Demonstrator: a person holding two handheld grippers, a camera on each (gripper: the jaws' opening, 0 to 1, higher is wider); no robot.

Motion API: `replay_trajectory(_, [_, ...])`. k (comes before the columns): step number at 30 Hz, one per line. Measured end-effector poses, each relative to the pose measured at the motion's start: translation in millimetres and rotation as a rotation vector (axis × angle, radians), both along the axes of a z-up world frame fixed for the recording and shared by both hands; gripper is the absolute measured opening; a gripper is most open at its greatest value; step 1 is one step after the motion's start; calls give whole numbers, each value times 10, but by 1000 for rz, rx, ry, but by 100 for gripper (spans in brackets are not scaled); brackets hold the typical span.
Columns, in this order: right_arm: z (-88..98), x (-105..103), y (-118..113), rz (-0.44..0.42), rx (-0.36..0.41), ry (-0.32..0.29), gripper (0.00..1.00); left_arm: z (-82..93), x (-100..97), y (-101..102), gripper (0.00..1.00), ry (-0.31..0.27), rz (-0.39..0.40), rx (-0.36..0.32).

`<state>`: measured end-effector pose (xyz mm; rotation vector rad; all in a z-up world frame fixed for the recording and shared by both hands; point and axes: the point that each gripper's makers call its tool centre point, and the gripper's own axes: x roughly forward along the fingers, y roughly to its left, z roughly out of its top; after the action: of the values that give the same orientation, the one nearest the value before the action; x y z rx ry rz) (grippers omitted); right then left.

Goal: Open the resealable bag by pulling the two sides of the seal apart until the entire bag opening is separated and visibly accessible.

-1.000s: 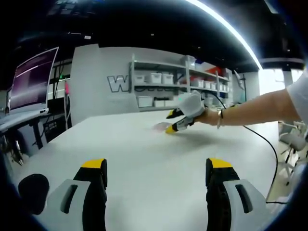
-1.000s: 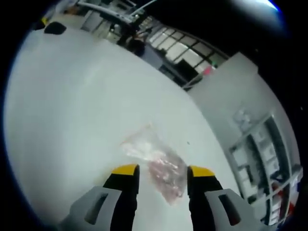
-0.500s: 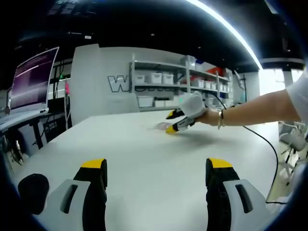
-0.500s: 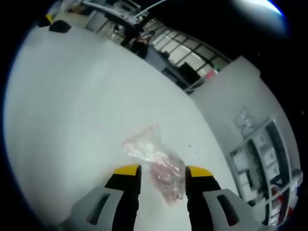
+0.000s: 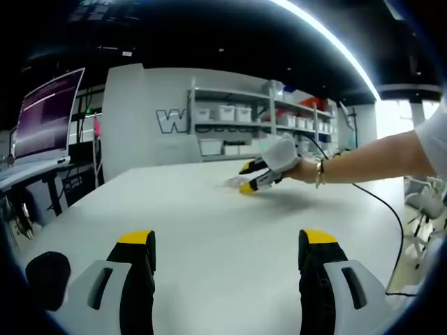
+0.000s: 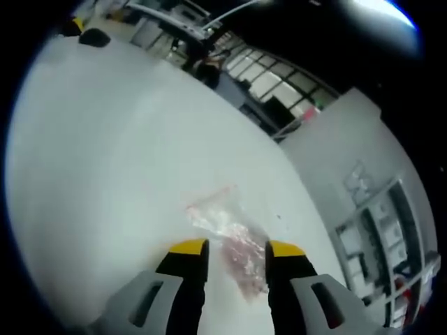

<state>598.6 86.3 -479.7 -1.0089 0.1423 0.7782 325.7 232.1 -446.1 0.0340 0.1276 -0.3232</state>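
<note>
Bag point(image 6: 227, 237) is clear, crinkly glossy plastic film; surface point(image 6: 105, 153) smooth matt white; right gripper point(image 6: 234, 250) grey matt plastic body, jaws black with yellow tips, same on left gripper point(image 5: 228, 241).

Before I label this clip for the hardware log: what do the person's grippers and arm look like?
Each gripper has two pale grey jaws with black inner faces and yellow tips: the left gripper and the right gripper. The right gripper's body, seen across the table, is white with a black cable trailing from it. The person's arm wears a bracelet and a short white sleeve.
</note>
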Motion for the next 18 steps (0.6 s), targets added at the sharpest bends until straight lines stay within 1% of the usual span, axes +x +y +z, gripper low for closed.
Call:
replay_trajectory(11, [9,10,19,22,-22,-13,24,3,1,19,82,-1,4,-2])
replay_trajectory(18, [-5,-4,39,36,-28,-11,23,0,-1,38,82,-1,8,-4])
